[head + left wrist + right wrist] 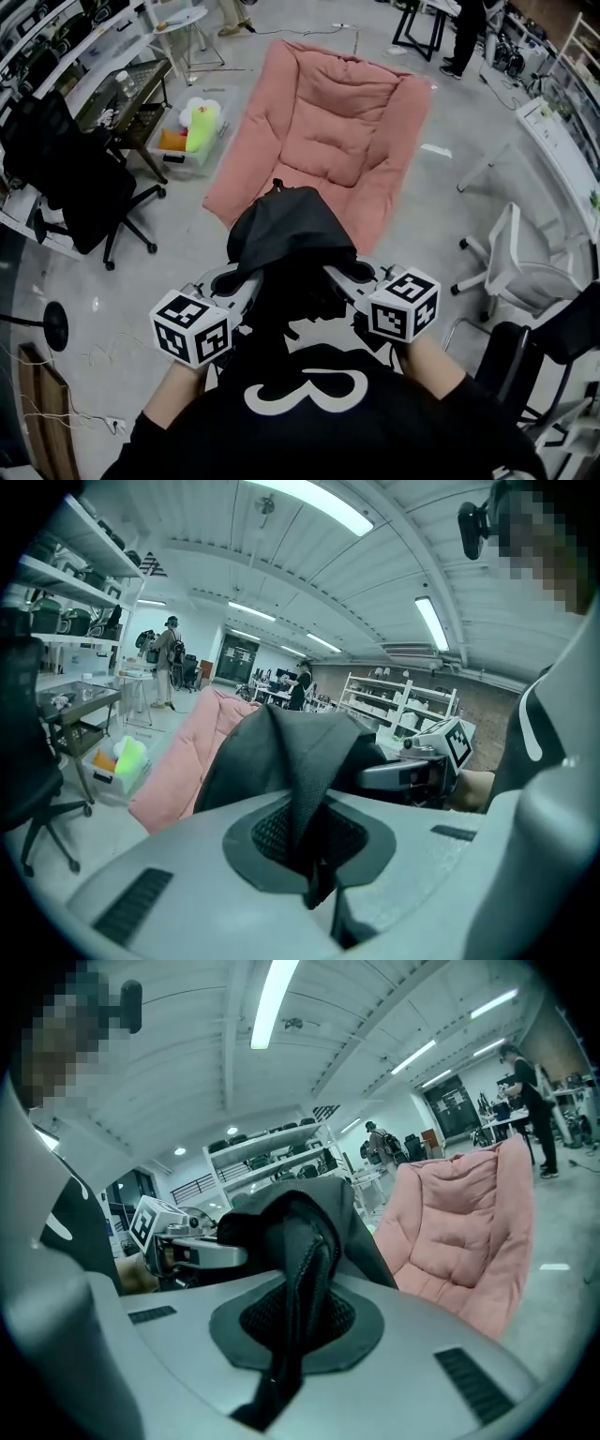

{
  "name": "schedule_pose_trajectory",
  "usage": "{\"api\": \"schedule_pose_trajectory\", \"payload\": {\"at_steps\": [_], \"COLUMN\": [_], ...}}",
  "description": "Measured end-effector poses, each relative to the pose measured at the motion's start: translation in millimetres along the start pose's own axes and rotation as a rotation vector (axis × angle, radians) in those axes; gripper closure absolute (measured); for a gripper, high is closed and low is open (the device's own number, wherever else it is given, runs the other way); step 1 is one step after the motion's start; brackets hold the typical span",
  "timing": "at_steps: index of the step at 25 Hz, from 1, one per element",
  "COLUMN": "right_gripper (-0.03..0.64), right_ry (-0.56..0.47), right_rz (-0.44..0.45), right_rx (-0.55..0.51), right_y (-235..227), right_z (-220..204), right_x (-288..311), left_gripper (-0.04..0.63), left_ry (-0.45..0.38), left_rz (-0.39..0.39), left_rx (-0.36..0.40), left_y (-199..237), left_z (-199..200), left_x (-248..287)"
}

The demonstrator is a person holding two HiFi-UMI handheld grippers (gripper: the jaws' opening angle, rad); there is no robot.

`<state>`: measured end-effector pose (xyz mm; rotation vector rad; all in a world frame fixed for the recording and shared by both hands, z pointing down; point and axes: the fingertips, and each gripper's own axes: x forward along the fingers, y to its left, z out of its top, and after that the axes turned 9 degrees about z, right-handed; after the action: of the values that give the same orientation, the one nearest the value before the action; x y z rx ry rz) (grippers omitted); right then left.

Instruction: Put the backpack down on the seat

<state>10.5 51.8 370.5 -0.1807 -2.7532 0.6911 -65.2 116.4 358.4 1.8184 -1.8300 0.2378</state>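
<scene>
Both hand-held grippers are clamped down on fabric. On the left hand-held gripper (314, 878), the jaws are pinched tight on a black mesh shoulder strap (305, 799). The strap has open-weave netting on one face and is folded and bunched where it enters the pads. The right hand-held gripper (286, 1354) is the same, jaws nipped together on a second black mesh strap (305, 1269). That one is padded with a smooth bound edge and arches up and over out of the grip. Neither has any visible gap beyond the strap thickness.

The black fabric backpack (291, 234) hangs between the two grippers. It is soft woven cloth, slumped and creased, with the top peaked into a ridge. In the head view it is held up at the near edge of the pink quilted seat (342, 131) and overlaps that edge, not yet set on the cushion. I can't tell whether the cloth brushes the edge.

The seat is a plush pad with stitched panels and rolled side bolsters. It stands on the glossy grey floor (441, 178).

On the floor off the seat's left edge are a clear plastic bin (187, 150) with yellow-green and orange contents, and a black swivel office chair (70, 178) on a star base. Off the seat's right edge, well apart, is a white moulded office chair (525, 272).
</scene>
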Motion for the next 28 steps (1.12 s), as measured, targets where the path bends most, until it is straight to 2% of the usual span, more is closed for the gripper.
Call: {"api": "schedule_pose_trajectory", "payload": {"at_steps": [7,20,28], "right_gripper": [0.606,0.606,0.606], "right_ry": [-0.032,-0.111,-0.110], "right_rz": [-0.079,-0.283,-0.394], "right_rx": [0.014,0.175,0.234], "right_y": [-48,-175,-239], "right_z": [24,65,79], "right_x": [11,61,103], "left_gripper": [0.584,0.584,0.584], "left_ry": [0.024,0.170,0.216], "left_rz": [-0.076,-0.277,-0.338], "left_rx": [0.033,0.090,0.094], "left_y": [22,98,150], "left_z": [28,85,102], "left_x": [50,187,253]}}
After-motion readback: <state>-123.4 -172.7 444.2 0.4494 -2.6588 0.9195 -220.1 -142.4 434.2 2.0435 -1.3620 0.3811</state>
